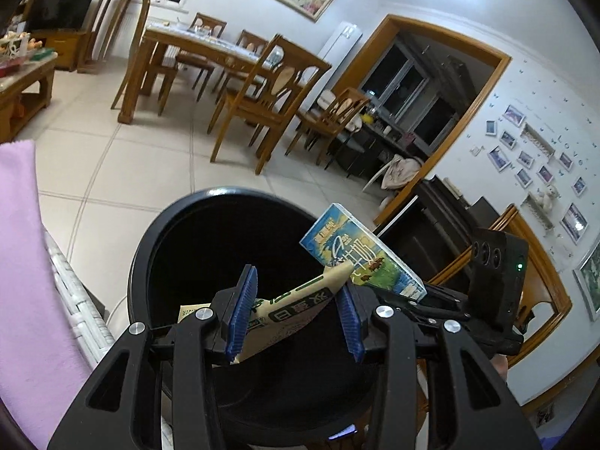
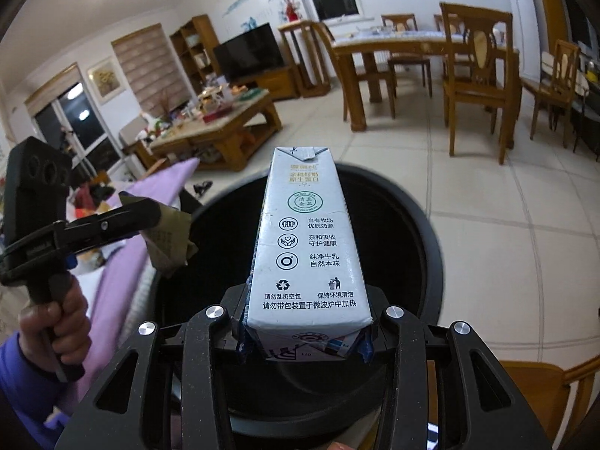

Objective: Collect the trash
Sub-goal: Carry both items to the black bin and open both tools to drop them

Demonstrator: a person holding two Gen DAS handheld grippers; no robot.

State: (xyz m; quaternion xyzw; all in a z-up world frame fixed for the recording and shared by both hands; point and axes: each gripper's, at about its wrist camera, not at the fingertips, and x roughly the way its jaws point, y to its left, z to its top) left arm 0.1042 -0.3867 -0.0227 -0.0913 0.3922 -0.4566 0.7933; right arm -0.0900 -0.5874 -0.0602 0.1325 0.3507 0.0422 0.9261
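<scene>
While both grippers are held above the black trash bin [image 1: 142, 262], two items of trash are recorded. Item one: a milk carton [image 2: 305, 247], blue and white with printed Chinese text, is pinched at its base between the jaws of the right gripper [image 2: 304, 341] and is positioned over the bin's opening. Item two: a beige paper wrapper [image 1: 288, 307] with green lettering is seen between the blue pads [image 1: 243, 311] of the left gripper [image 1: 296, 315]; the jaws are spread, the wrapper resting against them above the bin. A purple cloth [image 1: 22, 262] is noted beside the bin.
</scene>
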